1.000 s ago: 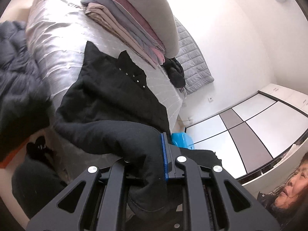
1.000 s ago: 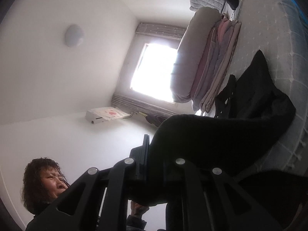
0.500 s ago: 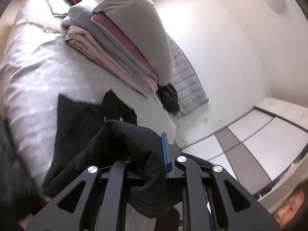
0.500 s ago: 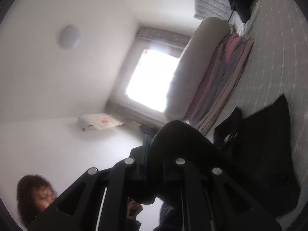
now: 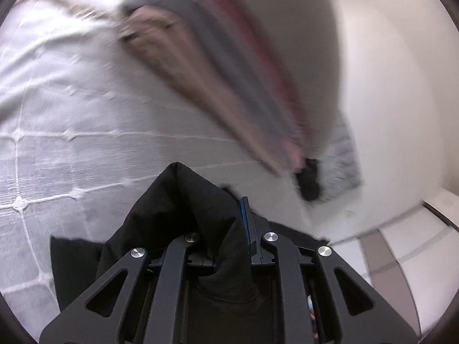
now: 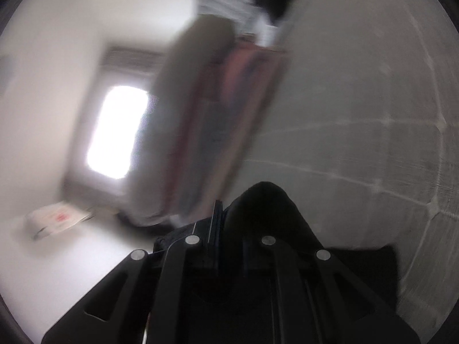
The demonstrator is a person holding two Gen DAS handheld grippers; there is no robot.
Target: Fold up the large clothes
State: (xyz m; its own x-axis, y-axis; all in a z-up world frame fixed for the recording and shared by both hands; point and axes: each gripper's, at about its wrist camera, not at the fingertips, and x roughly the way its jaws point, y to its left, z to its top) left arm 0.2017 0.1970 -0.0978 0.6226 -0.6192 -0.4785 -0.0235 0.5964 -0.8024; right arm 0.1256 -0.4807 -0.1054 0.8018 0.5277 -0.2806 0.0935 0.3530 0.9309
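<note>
since prior frame: both grippers swung toward stacked bedding, view blurred | left gripper jaws pinching black garment, right gripper too | garment bunched between jaws, rest trailing below onto bed | soft, limp, thick; hold hem corners

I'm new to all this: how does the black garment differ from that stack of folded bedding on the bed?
The black garment is dark, bunched and clamped in both the left gripper and right gripper; the folded bedding stack is pink, grey and beige, layered and untouched. Both are soft fabric over the bed.
</note>
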